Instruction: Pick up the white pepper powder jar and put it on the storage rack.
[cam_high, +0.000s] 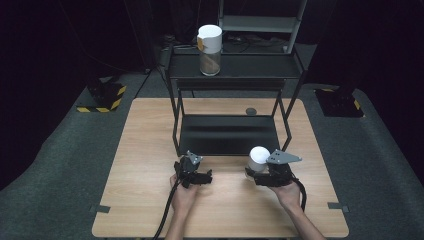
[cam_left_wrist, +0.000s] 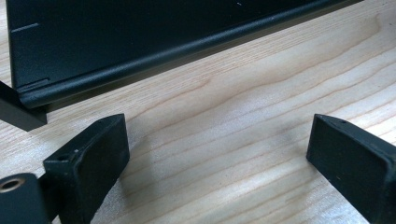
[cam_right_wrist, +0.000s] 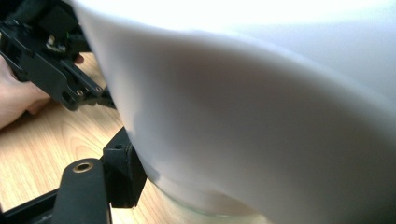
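A jar with a broad white lid (cam_high: 258, 156) stands at the front of the wooden table (cam_high: 150, 150), with my right gripper (cam_high: 254, 173) shut on it. In the right gripper view the white lid (cam_right_wrist: 261, 102) looms close, with a glass rim below it, and one black finger (cam_right_wrist: 122, 175) presses its side. The other finger is hidden behind the jar. My left gripper (cam_high: 201, 176) rests low to the left, open, with only bare wood between its fingers (cam_left_wrist: 93, 158). A second white-lidded jar (cam_high: 210, 50) stands on the top shelf of the black rack (cam_high: 235, 72).
The rack's lower shelf (cam_high: 227, 134) lies just beyond both grippers; its front edge (cam_left_wrist: 140, 60) shows close in the left gripper view. A small dark disc (cam_high: 251, 111) lies on the table behind the rack. Dark floor surrounds the table.
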